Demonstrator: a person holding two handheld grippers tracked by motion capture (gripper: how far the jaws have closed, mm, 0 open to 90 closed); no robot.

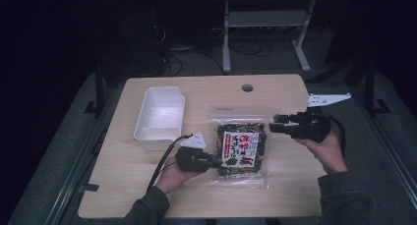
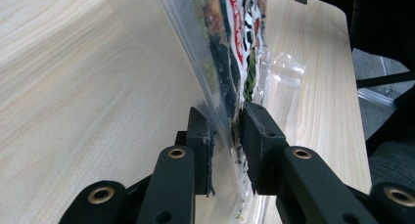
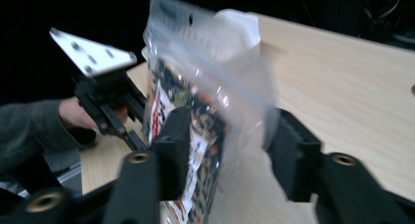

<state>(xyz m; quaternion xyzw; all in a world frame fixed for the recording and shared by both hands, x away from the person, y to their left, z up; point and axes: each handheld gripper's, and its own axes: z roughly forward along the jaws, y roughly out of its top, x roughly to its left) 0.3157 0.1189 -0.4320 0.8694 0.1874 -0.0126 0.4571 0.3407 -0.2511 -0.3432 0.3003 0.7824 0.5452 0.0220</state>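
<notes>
The clear snack bag [image 1: 241,147] is lying mid-table, right of the white tray [image 1: 160,116]. The left gripper [image 2: 226,136] is pinching its lower-left edge; the right gripper [image 3: 227,150] is straddling its upper-right edge, jaws apart. Uneven pulling risks tearing the film.

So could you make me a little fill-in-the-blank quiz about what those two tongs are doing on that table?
1. Both tongs, the left tongs and the right tongs, reach for the clear plastic ____ of dried food.
2. The bag lies on the light ____ table.
3. The white rectangular plastic tray sits to the ____ of the bag in the high view.
4. The tray holds ____.

Missing words: bag; wooden; left; nothing
</notes>
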